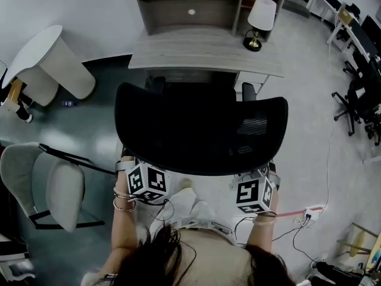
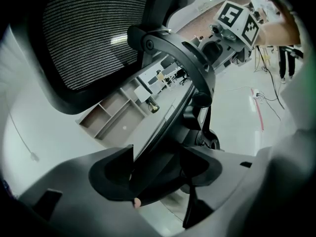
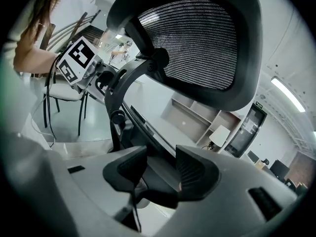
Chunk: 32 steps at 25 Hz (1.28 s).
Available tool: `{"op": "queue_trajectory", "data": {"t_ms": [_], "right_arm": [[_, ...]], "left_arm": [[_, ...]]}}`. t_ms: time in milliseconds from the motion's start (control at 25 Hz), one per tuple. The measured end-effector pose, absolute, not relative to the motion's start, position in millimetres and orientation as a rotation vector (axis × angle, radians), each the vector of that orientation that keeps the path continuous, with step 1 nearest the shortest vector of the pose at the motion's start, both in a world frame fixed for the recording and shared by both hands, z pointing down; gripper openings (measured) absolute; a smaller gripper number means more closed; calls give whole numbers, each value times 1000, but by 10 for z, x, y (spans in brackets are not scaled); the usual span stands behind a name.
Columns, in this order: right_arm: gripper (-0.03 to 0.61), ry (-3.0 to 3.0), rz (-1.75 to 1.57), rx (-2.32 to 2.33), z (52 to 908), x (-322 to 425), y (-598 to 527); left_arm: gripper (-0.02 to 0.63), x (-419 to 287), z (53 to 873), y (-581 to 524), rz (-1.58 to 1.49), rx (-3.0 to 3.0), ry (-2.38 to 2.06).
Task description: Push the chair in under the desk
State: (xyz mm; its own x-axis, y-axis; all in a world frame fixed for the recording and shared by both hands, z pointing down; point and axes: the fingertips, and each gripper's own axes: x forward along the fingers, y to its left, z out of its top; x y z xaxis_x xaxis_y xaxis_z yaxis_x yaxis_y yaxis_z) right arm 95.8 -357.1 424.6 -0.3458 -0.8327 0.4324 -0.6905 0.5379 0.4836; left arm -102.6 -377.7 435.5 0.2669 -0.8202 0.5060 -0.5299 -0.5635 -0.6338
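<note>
Behind the chair (image 1: 202,130), left gripper (image 2: 158,158) and right gripper (image 3: 160,158), fingers (image 3: 197,174) tight on its frame.

Head view: from above, steeply down on chair (image 1: 202,130) and desk (image 1: 202,49), mid-range | left gripper view: very close behind chair back, facing desk | right gripper view: likewise, from the other side | shared: chair back, desk.

desk (image 1: 196,49): lamp (image 1: 260,18) at back right corner, shelf (image 1: 190,5) along back | floor (image 1: 309,100): desk, chair (image 1: 202,130) before it, grey chair (image 1: 53,189) at left, cables (image 1: 309,214) at right
</note>
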Motion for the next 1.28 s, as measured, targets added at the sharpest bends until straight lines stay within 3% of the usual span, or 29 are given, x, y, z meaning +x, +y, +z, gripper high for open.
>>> {"op": "queue_trajectory", "data": {"t_ms": [1280], "right_arm": [[190, -2157, -331, 1256, 4223, 618, -3729]], "left_arm": [[288, -1365, 4370, -4095, -1208, -2210, 1215]]}}
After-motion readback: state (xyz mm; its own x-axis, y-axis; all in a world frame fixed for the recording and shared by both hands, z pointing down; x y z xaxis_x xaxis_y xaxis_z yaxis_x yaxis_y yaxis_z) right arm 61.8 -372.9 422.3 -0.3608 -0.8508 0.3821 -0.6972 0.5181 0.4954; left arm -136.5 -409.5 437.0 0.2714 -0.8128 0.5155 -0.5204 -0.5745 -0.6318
